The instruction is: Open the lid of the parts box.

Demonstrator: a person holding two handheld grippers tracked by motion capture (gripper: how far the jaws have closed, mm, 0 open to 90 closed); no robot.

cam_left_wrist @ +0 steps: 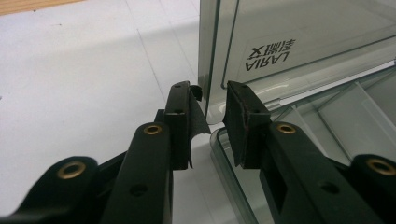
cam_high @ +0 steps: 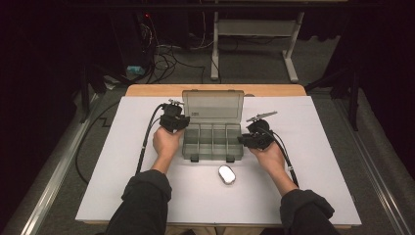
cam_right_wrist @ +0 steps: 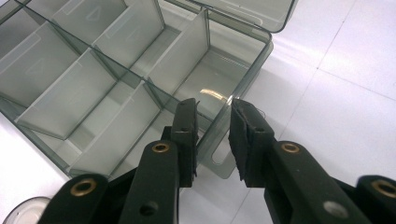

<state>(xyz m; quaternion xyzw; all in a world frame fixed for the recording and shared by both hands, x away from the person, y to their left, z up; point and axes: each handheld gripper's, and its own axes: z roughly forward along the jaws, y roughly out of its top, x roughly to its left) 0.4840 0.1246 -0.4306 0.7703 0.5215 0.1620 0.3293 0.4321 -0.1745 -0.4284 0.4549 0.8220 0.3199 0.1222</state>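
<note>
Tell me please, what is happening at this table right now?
A person works on a clear compartment box with a gripper in each hand. Its lid stands open and the compartments look empty. The left gripper is at the box's left wall near the hinge, jaws apart on either side of the lid's edge. The right gripper straddles the box's right wall. A small white object lies in front.

white table [cam_high: 147, 196]: organizer box [cam_high: 213, 142], small white case [cam_high: 226, 174]

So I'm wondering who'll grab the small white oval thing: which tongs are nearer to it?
Right. The right tongs sit at the box's right wall, just up-right of the white oval object; the left tongs are farther, at the box's far-left corner.
</note>
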